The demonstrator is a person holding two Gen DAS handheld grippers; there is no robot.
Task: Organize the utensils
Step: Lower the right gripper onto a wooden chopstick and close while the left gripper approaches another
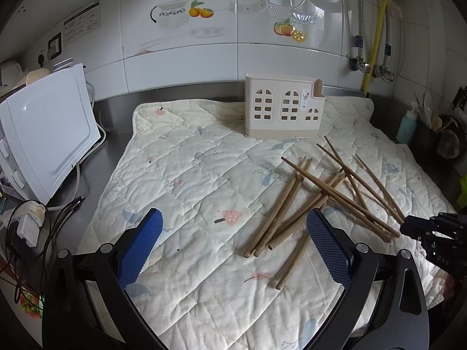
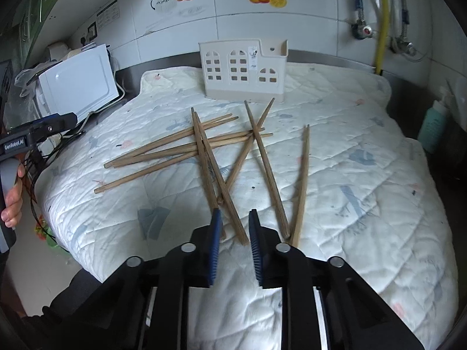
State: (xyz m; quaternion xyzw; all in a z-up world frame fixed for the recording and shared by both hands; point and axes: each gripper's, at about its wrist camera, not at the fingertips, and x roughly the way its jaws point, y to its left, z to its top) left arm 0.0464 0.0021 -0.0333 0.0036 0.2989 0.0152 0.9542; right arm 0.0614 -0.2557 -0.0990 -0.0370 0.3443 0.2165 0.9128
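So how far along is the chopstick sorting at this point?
Nothing looks done: the holder shows no chopsticks, and the chopsticks lie scattered on the quilted mat. In hand: nothing; the right gripper sits narrowly open at their near ends, the left gripper wide open. All gathering and loading remains.

Quilted cream cloth mat (image 1: 204, 175) spread over steel bench (image 1: 113, 116). Beige plastic utensil holder with arched window cut-outs (image 1: 283, 108) upright at mat's far edge, near tiled wall (image 1: 181, 67). Scattered wooden chopsticks (image 1: 321, 198) lying crossed on mat before holder, toward right side. White boxy appliance (image 1: 46, 131) on bench left of mat, tangled cables (image 1: 32, 227) before it. Teal bottle (image 1: 406, 128) on bench right of mat.
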